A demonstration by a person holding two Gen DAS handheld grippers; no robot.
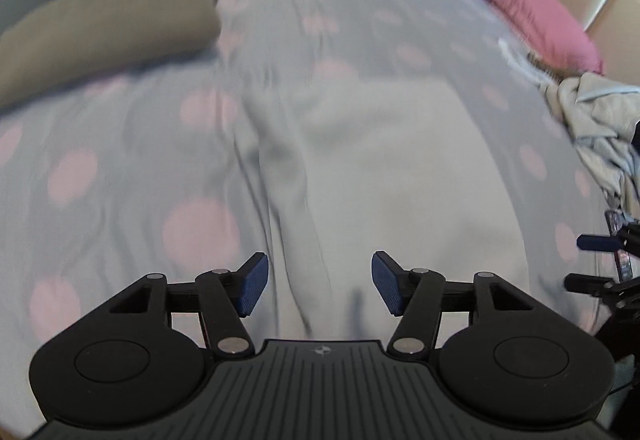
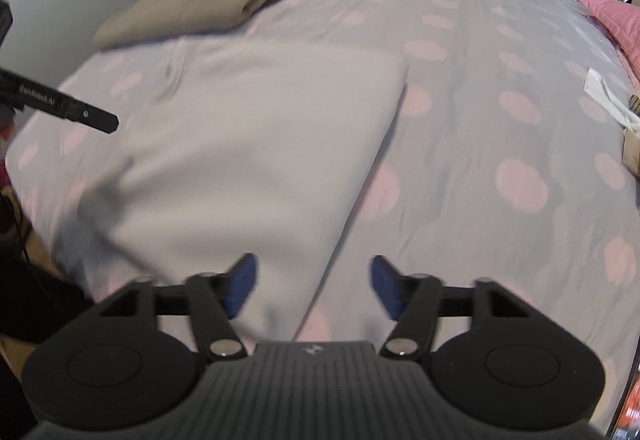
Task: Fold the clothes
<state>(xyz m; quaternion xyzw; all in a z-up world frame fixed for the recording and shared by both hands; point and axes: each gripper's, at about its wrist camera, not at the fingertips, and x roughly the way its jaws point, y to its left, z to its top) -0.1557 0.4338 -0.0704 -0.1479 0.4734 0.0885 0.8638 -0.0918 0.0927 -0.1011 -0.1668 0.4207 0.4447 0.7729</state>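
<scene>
hand-held gripper w/ unreadable logo

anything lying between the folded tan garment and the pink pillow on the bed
Nothing: in the left wrist view, only bare spotted bedspread runs from the tan garment to the pink pillow.

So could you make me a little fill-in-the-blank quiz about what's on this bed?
1. The bedspread is grey with ____ dots.
2. The folded white garment lies nearer the grippers than the folded ____ one.
3. The pillow is ____.
4. Both the left gripper and right gripper hold ____.

Missing words: pink; brown; pink; nothing
</scene>
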